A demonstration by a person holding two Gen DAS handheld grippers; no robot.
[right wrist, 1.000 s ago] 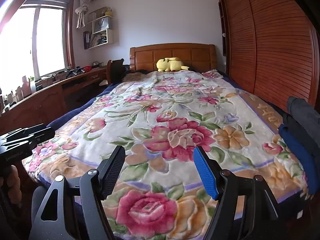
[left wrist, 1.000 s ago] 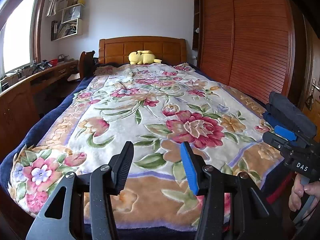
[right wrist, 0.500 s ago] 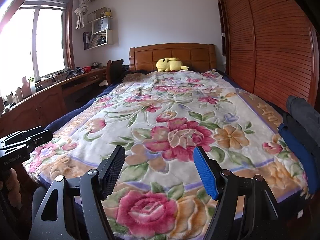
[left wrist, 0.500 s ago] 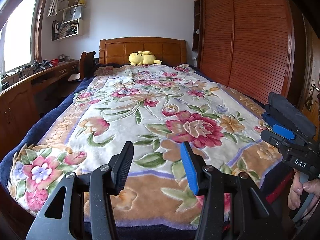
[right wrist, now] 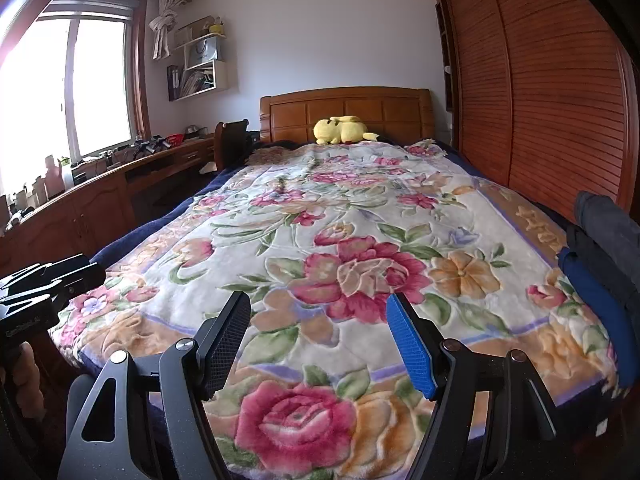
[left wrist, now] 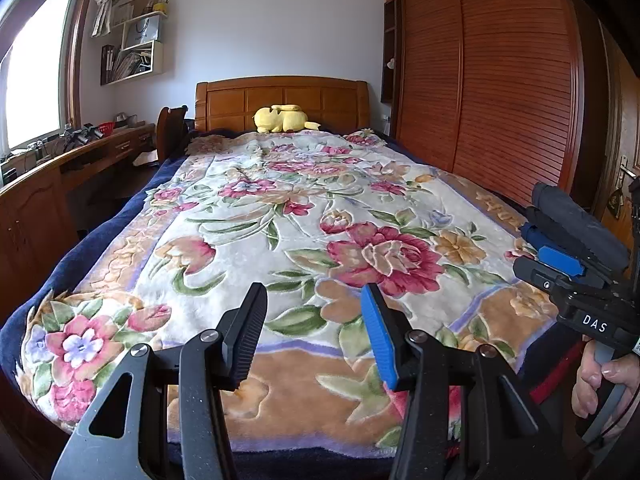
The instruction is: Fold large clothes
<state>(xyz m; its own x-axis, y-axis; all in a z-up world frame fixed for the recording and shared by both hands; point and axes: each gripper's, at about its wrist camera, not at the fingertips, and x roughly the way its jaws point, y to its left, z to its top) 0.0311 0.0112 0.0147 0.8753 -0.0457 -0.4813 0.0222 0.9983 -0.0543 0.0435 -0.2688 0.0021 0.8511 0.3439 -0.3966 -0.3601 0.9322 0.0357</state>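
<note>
Both grippers' fingers apart, empty

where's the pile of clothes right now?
The folded dark clothes are stacked at the bed's right edge near the foot, on the floral blanket beside the wardrobe; in the left wrist view they sit just behind the right gripper.

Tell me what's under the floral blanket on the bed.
A dark blue cover shows past the floral blanket's left and near edges. The mattress and anything else beneath are hidden. A yellow plush toy lies behind it, by the headboard.

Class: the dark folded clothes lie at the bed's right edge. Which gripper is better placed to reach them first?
Right. The right gripper hovers open nearest the dark clothes; the left gripper sits farther away.
</note>
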